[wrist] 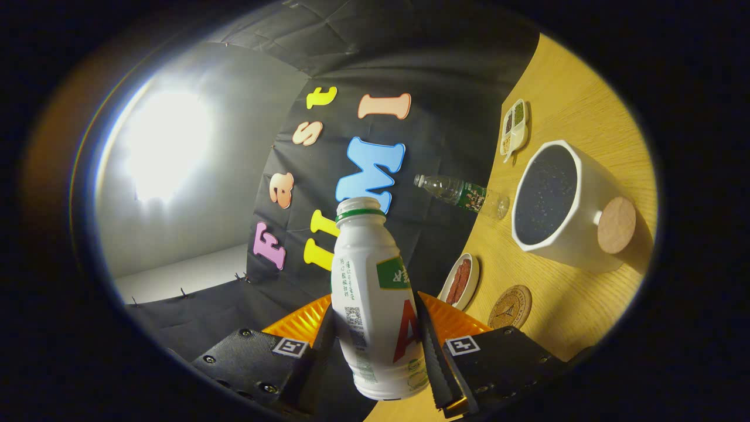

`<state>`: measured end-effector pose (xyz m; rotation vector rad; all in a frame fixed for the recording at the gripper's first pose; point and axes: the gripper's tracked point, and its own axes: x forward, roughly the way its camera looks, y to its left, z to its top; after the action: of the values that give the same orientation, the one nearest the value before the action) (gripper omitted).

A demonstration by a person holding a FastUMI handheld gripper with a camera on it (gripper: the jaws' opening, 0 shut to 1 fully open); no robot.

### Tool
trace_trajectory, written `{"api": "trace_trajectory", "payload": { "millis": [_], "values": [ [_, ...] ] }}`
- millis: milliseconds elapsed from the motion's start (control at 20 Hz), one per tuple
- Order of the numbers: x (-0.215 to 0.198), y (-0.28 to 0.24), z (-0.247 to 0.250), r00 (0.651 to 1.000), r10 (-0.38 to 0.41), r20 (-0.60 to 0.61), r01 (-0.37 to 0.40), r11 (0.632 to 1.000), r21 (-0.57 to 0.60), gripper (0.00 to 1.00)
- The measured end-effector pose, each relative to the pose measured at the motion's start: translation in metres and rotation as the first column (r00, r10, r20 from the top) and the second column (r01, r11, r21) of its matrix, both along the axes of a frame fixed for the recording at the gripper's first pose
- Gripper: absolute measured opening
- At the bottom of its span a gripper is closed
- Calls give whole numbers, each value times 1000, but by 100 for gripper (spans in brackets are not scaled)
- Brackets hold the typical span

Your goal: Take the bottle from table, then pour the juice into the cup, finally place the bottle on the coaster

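Two fingers of the gripper [378, 351] pinch the white juice bottle [375, 299] from both sides, low on its body, so the claw is pressed onto the bottle and holds it clear of the wooden table [586, 111]. The bottle has no cap on its mouth and a green ring just under the rim. The whole view is rolled strongly, so the table stands like a wall at about 3 o'clock from the bottle.

At about 2 o'clock from the bottle's mouth is the white cup [562, 199]; its inside looks dark and speckled, and a round cork-like disc sits on its side. The bottle's mouth is not over the cup. At 3 o'clock from the fingers, near them, lies the round cork coaster [511, 306], with a small dish of something red [461, 281] just beside it. Beyond, between the cup and the wall, is a clear plastic water bottle [463, 193]. Farther, at 1 o'clock, stands a small divided tray [515, 127].

I judge the pouring step is in hand. The next move calls for bringing the mouth above the cup's opening and tipping slowly, keeping the grip firm.
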<state>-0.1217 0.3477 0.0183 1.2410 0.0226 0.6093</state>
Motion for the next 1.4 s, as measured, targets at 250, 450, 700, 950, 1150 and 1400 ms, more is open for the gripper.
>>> {"api": "trace_trajectory", "payload": {
  "millis": [250,450,700,950,1150,1400],
  "values": [
    [2,-15,-5,998,-40,-53,44,996,74,63],
    [1,-23,-14,989,-69,-128,86,988,131,64],
    [1,-27,-20,976,-81,-201,121,973,198,64],
    [1,-33,-22,962,-93,-256,160,953,257,64],
    [-2,-35,-26,950,-96,-296,186,939,290,64],
    [-3,-34,-29,940,-82,-332,192,931,312,64]
  ]
}}
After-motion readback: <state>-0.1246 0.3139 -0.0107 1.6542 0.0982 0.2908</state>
